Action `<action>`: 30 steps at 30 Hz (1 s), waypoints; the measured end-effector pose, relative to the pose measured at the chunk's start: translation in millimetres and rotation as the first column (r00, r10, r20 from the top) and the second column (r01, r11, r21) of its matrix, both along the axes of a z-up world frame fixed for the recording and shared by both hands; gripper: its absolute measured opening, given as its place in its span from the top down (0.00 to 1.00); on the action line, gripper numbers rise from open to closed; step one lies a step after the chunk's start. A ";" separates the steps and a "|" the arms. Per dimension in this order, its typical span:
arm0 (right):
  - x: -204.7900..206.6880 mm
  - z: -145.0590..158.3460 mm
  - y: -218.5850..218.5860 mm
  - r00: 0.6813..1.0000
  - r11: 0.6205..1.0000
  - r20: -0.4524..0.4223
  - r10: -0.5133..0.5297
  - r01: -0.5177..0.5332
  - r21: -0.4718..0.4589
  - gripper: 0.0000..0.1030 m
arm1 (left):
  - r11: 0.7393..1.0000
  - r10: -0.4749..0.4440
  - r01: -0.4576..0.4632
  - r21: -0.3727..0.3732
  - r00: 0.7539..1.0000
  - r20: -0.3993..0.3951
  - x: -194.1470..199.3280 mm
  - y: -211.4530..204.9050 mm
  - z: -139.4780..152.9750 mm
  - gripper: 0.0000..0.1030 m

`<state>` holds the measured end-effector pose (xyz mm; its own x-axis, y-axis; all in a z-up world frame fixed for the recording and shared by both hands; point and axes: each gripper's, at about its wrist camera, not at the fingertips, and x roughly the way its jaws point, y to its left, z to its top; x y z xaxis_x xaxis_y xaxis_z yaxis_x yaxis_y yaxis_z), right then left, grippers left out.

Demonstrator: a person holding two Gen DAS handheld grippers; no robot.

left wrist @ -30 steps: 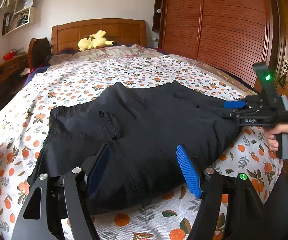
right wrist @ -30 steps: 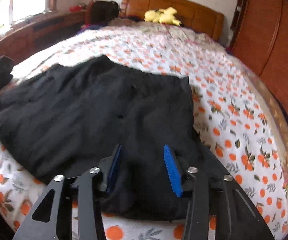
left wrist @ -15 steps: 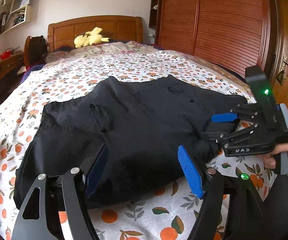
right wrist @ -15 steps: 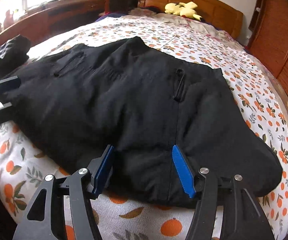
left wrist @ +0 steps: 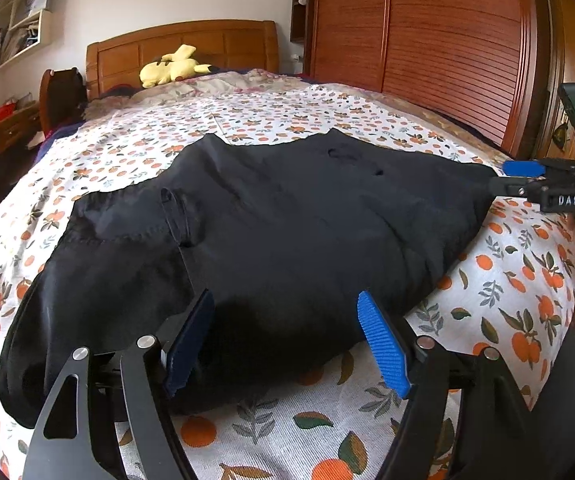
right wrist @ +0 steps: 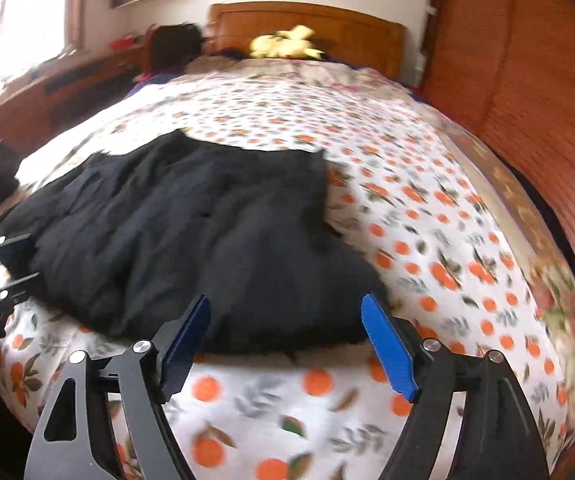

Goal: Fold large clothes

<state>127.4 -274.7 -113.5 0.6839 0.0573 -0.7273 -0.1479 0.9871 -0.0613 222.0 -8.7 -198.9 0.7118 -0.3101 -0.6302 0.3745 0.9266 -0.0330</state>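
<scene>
Left gripper (left wrist: 283,334) jaws wide, pads straddling black garment (left wrist: 271,232) hem at 6 o'clock, no pinch. Right gripper (right wrist: 285,338) jaws just opening, wide, nothing gripped; bedsheet (right wrist: 427,200) below.

My left gripper (left wrist: 285,340) and right gripper (right wrist: 287,338) match: black skeletal frames, silver screws, ribbed blue pads (left wrist: 383,350). The right's handle carries white "DAS" lettering below a green light.

A large black garment (left wrist: 271,240) lies spread flat across the near end of the bed (left wrist: 271,120), on the orange-print sheet. Its cloth is rumpled, a stitched pocket flap showing on top, one edge near the bed's foot.
</scene>
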 end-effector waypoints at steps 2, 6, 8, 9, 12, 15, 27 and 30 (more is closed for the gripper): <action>1.4 -6.9 -16.0 0.999 0.998 -0.022 -0.048 0.049 0.042 0.27 | 1.000 0.001 -0.001 0.002 1.000 -0.001 1.4 -0.5 -0.7 0.26; 7.1 -29.0 -27.7 0.994 0.992 -0.065 -0.092 0.097 0.079 0.27 | 1.000 0.001 -0.001 0.006 1.000 -0.002 2.7 -0.8 -1.4 0.26; 9.3 -35.6 -31.0 0.991 0.986 -0.081 -0.102 0.112 0.124 0.27 | 1.000 0.002 -0.002 0.007 1.000 -0.003 3.5 -0.9 -2.0 0.26; 10.0 -37.7 -31.3 0.991 0.982 -0.087 -0.102 0.114 0.150 0.27 | 1.000 0.002 -0.002 0.008 1.000 -0.005 4.2 -0.7 -2.6 0.26; 12.4 -42.8 -30.2 0.989 0.969 -0.112 -0.101 0.123 0.213 0.27 | 1.000 0.002 -0.002 0.010 1.000 -0.008 4.5 -0.8 -3.7 0.26; 16.7 -46.7 -29.3 0.985 0.953 -0.138 -0.100 0.135 0.273 0.27 | 1.000 0.003 -0.002 0.009 1.000 -0.008 4.1 -0.8 -4.2 0.26; 30.6 -35.2 -31.1 0.986 0.877 -0.139 -0.096 0.150 0.457 0.33 | 1.000 -0.001 0.001 0.012 1.000 -0.017 6.3 -1.5 -10.4 0.24; 30.4 -32.7 -34.5 0.985 0.856 -0.142 -0.096 0.154 0.493 0.33 | 1.000 0.000 0.000 0.012 1.000 -0.017 6.3 -1.8 -10.5 0.24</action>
<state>157.8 -309.1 -146.2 0.6286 0.3525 -0.6933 0.0022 0.8906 0.4548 228.3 -10.5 -209.4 0.7010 -0.3030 -0.6455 0.3744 0.9268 -0.0285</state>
